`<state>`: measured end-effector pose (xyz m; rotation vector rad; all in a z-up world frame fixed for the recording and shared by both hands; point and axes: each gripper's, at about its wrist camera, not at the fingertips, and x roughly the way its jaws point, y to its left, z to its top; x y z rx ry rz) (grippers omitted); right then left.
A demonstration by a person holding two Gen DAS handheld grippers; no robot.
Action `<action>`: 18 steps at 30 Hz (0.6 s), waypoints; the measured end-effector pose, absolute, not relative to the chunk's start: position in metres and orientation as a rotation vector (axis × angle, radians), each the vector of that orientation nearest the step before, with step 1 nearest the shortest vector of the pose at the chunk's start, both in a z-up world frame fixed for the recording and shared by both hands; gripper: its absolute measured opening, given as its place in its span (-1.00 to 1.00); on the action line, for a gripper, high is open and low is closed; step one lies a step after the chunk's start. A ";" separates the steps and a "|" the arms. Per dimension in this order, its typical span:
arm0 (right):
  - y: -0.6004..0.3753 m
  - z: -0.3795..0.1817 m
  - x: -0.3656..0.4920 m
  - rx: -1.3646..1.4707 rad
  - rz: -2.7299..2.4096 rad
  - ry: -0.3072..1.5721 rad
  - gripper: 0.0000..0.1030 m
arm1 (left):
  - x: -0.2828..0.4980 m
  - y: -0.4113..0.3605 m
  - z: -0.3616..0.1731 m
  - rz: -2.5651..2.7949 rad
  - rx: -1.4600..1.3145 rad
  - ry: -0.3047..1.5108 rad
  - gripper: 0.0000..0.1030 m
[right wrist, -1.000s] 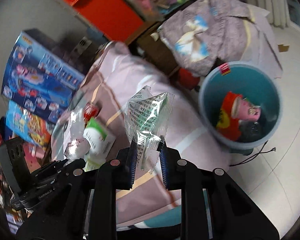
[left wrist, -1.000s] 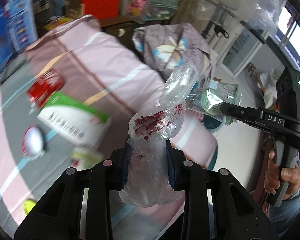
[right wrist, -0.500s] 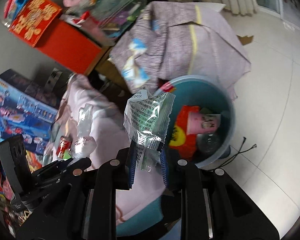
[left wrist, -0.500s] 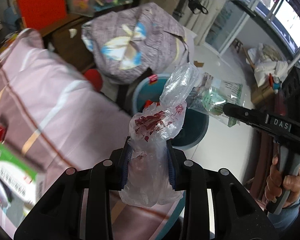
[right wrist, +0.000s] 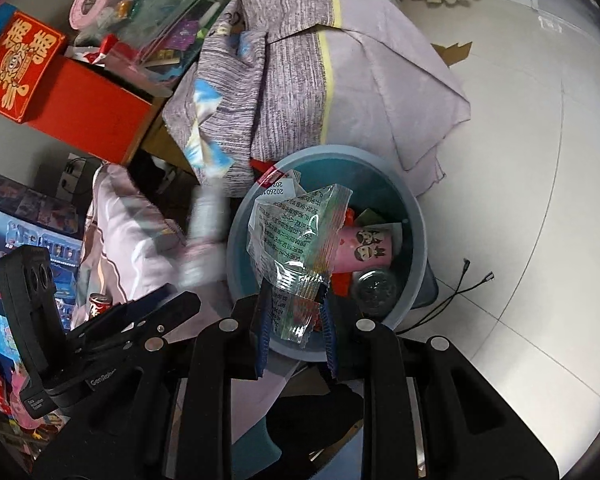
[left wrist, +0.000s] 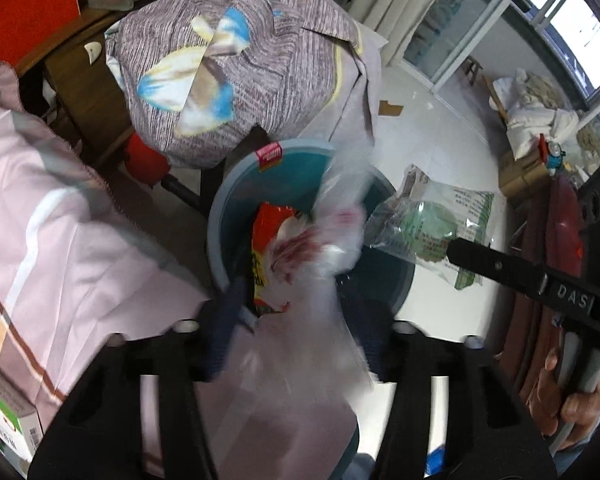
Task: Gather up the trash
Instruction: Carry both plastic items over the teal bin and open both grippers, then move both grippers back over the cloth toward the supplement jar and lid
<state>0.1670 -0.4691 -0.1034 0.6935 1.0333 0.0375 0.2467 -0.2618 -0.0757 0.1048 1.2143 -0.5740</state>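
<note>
both claws now over bin (left wrist: 236,216); left claw (left wrist: 296,320) opening, crumpled clear bag (left wrist: 320,248) blurred.

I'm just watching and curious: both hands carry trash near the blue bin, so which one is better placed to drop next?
Probably the right gripper: its clear printed wrapper hangs over the blue bin.

Left wrist view: looks steeply down along its own fingers, close above the blue bin (left wrist: 220,216), with the bed cover (left wrist: 60,220) at left and the right gripper (left wrist: 460,254) entering from the right. Right wrist view: also tilted downward, close over the same bin (right wrist: 418,232). Shared: the bin, the draped grey cloth (left wrist: 240,60) (right wrist: 284,80) behind it, white floor tiles (right wrist: 520,160).
</note>
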 end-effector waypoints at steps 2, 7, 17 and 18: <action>-0.470 -0.105 0.171 0.691 0.031 1.040 -0.59 | 0.248 -0.263 -0.076 -0.568 0.108 1.209 0.41; -0.465 -0.108 0.179 0.683 0.033 1.058 -0.59 | 0.249 -0.256 -0.076 -0.561 0.093 1.201 0.69; -0.446 -0.107 0.194 0.651 0.058 1.070 -0.57 | 0.241 -0.235 -0.082 -0.558 0.040 1.237 0.79; -0.444 -0.106 0.194 0.642 0.053 1.071 -0.33 | 0.240 -0.233 -0.082 -0.560 0.038 1.239 0.79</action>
